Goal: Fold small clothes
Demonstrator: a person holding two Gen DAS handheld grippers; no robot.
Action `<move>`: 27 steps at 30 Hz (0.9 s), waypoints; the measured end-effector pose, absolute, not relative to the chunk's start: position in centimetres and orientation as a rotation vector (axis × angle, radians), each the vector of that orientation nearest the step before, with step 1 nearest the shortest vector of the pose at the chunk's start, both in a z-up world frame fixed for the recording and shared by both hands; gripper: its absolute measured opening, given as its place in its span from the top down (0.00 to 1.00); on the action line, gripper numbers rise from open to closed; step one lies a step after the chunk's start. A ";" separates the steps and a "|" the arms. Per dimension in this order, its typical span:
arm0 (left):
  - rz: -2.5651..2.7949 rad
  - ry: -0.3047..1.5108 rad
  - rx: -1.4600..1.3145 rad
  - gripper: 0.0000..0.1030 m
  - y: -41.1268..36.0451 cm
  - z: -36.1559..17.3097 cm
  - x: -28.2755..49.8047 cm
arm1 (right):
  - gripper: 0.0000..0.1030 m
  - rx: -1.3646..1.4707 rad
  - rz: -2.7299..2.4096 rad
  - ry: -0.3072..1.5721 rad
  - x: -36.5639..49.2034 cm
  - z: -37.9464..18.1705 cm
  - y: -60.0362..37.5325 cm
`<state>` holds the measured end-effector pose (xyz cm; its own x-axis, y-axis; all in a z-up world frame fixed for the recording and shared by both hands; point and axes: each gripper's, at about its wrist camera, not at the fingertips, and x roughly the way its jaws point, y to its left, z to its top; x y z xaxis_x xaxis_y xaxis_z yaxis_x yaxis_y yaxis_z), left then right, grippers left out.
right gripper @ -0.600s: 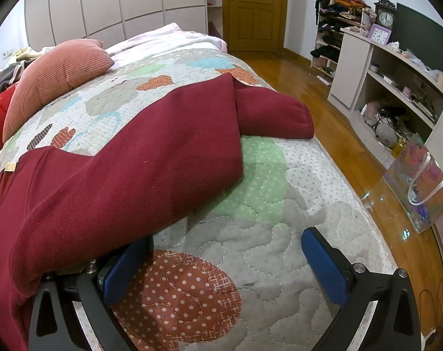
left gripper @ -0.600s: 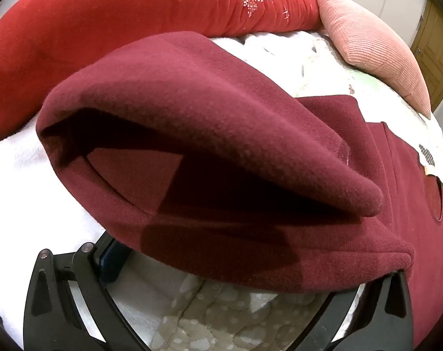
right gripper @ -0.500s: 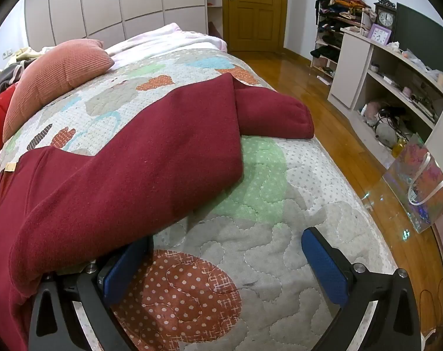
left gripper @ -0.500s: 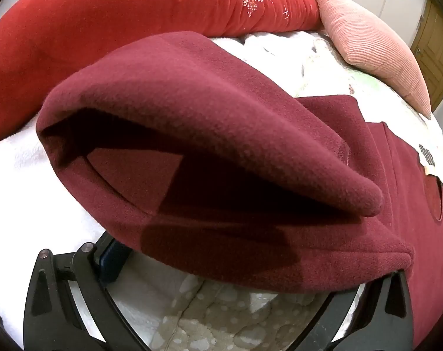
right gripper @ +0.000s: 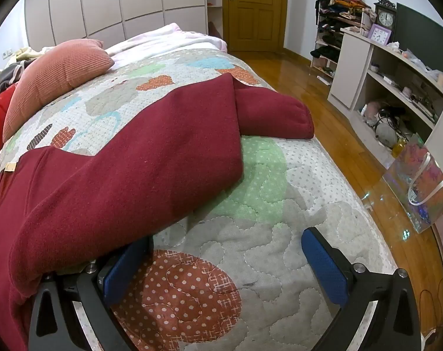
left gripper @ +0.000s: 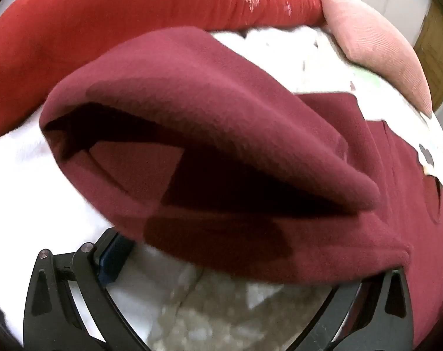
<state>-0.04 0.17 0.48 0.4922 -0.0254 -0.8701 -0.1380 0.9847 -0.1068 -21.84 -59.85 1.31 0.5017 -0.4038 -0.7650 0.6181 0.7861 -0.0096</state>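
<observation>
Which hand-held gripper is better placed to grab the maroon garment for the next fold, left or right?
Left, probably. The left hand-held gripper is open with the folded edge of the maroon garment draped across its gap. The right hand-held gripper is open mostly over bare quilt; cloth reaches only its left finger.

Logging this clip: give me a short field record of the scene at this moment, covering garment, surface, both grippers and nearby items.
garment: dark red sweater, spread across the bed, one sleeve folded near the bed's edge
surface: patterned quilt on a bed
left gripper: fingers wide apart, sweater fabric draped over them, nothing clamped
right gripper: open, sweater edge draped over its left finger
nearby: pink pillow, red pillow, gift bag on the wooden floor
fold state: not yet a compact fold
</observation>
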 end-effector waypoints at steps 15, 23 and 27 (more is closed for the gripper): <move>-0.038 0.851 -0.070 0.01 -4.2 8.3 -8.9 | 0.00 0.298 -0.536 0.870 -26.5 4.7 -54.9; -0.161 0.812 0.074 0.01 -10.6 9.2 -11.4 | 0.00 0.267 -0.472 0.818 -26.4 8.4 -48.6; -0.201 0.793 0.065 0.01 -12.2 9.8 -12.7 | 0.00 0.242 -0.428 0.825 -25.2 9.4 -45.6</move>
<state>-12.69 -12.16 9.80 0.6836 -0.1551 -0.7132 0.2037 0.9789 -0.0176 -25.17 -45.58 9.36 0.6005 -0.2729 -0.7516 0.4577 0.8880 0.0433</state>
